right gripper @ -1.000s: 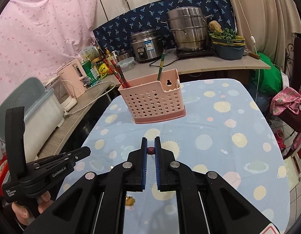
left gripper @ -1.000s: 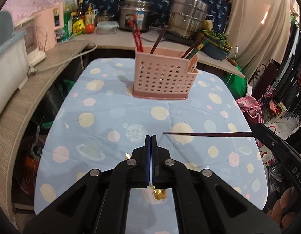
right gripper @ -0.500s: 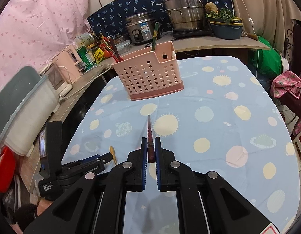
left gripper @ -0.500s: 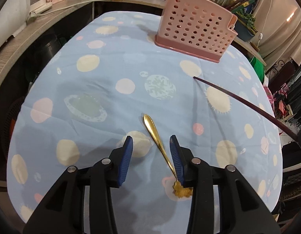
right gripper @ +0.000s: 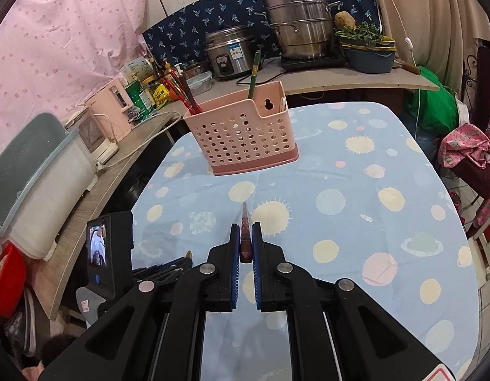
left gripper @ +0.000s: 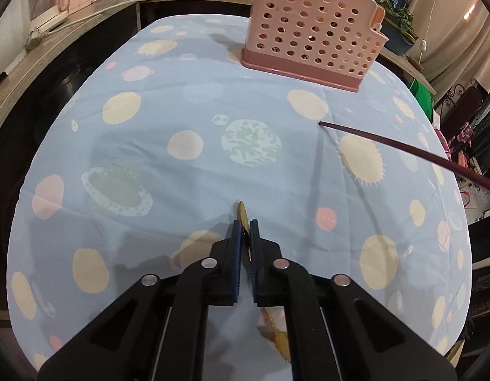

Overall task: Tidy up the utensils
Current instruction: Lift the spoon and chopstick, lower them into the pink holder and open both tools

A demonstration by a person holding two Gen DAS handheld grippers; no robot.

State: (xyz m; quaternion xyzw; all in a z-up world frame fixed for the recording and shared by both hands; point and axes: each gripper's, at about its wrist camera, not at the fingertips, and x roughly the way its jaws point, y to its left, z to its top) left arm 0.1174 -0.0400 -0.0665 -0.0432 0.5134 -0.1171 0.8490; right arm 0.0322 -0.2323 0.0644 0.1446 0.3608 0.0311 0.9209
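Both grippers are now loaded, and that is the news. Half a second ago the left gripper (left gripper: 244, 227) had its pads spread wide on either side of the gold spoon (left gripper: 242, 211) lying on the tablecloth (left gripper: 149, 120); now the pads have closed on the spoon's handle, whose tip pokes out just ahead of them while the bowl end shows behind, below the right-hand finger. I judge the pick-up made but the lift not yet begun — the spoon looks low against the cloth.

Ahead of the left gripper and to its right stands the pink perforated utensil basket (left gripper: 311, 28), well apart. From the right edge of that view the dark red chopstick (left gripper: 388, 146) reaches in, tip over the cloth.

The right gripper (right gripper: 245, 231) is clamped on that same chopstick (right gripper: 246, 222), which points straight ahead toward the basket (right gripper: 241, 139) — a steeper look down on the table than a second ago. So two utensils are in hand, and dropping them into the basket is what looks left.

As for writing: the rice cooker (right gripper: 229, 52) on the counter carries a small label, too small to read; cartons near it show print I cannot make out.
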